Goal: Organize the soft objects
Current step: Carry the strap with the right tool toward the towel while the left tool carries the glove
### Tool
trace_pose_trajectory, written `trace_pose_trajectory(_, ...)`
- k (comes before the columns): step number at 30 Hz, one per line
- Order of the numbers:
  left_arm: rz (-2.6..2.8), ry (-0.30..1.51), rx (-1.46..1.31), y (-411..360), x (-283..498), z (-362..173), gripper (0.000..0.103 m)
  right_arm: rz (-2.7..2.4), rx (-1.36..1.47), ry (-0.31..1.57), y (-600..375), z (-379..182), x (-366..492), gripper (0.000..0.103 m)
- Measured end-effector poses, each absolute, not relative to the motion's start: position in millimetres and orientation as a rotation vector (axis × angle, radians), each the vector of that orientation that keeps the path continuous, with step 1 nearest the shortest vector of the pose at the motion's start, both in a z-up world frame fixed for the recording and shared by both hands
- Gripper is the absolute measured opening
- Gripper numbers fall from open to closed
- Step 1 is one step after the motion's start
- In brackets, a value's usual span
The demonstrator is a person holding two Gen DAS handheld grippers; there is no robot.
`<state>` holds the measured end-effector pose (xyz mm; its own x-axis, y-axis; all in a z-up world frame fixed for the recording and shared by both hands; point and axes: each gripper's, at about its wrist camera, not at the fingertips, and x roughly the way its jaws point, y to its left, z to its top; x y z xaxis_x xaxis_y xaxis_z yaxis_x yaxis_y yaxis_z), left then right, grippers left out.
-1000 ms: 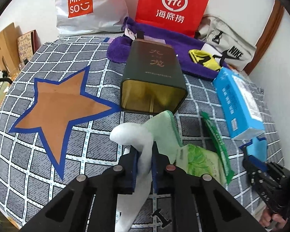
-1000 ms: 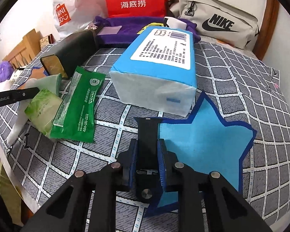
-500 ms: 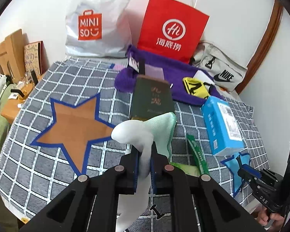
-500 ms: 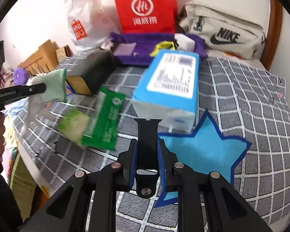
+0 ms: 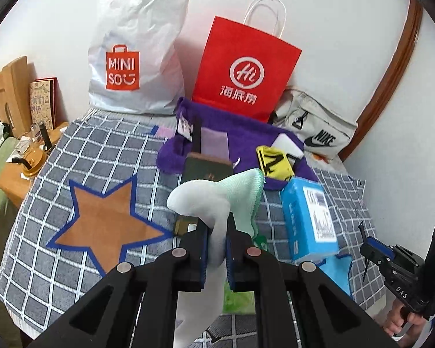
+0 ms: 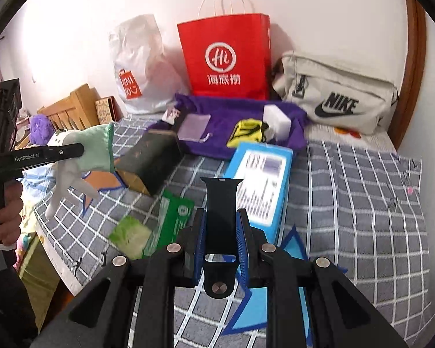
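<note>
The left tongs (image 5: 216,249) grip a white and mint-green glove (image 5: 217,200), held in the air above the checked surface (image 5: 72,150), its fingers dangling. The right tongs (image 6: 220,232) are closed on a black watch strap (image 6: 221,203), raised over a blue star (image 6: 275,304) near a blue tissue pack (image 6: 261,179). A purple towel (image 6: 226,119) lies at the far side.

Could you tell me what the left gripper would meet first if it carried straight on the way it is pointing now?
Probably the dark box lying on the checked cloth. The left gripper, shut on the glove, aims straight over it, with the purple towel behind. Depth is uncertain because the glove hides much of the box.
</note>
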<state>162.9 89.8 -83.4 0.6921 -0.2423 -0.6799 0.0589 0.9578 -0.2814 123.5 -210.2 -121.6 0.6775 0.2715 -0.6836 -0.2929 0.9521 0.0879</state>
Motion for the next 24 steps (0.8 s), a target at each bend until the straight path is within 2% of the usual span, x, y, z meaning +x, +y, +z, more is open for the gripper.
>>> trace_pose_trajectory(14, -0.182, 0.726, -0.213, 79.8, 190.8, -40.4, 0.01, 0.319, -0.029, 0.718, -212.0, -76.2, 167.7, 0.02)
trace_pose_trajectory(24, -0.185, 0.734, -0.216, 73.1, 214.8, -41.2, 0.01, 0.343, -0.008, 0.705, -210.2, -71.7, 200.3, 0.02)
